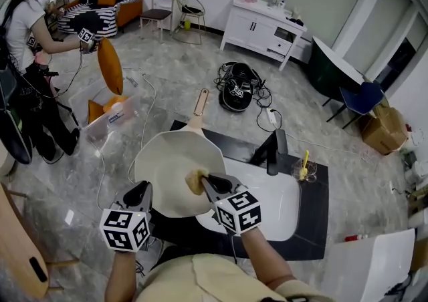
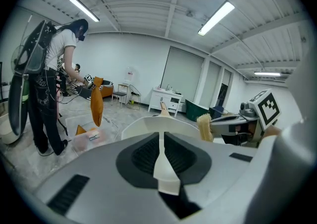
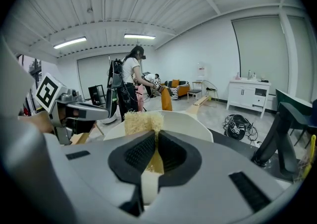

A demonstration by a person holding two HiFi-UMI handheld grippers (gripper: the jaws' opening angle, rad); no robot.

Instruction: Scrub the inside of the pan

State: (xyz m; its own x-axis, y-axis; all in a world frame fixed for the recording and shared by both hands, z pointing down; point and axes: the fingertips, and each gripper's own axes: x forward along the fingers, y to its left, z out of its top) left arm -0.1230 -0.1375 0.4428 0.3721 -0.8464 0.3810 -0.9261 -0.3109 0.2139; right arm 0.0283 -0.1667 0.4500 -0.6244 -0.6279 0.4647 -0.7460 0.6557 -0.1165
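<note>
Pan (image 1: 175,160) cream, handle (image 1: 200,104) light wood. Sponge (image 1: 195,181) pale yellow. Bench (image 1: 318,190) black, sink (image 1: 282,195) white. Floor (image 1: 167,67) grey marbled.

Beige shirt (image 1: 200,279), black-and-white marker cubes (image 1: 126,229)

The tall black faucet (image 1: 274,152) stands just right of the shallow cream pan (image 1: 167,160), while grey floor (image 1: 80,174) lies open to its left.

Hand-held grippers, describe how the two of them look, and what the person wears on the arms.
The left hand-held gripper and right hand-held gripper match: grey bodies, black ribbed pads inside the jaws, and a white cube with black square markers on each. The person wears a beige top; the forearms are uncovered.
</note>
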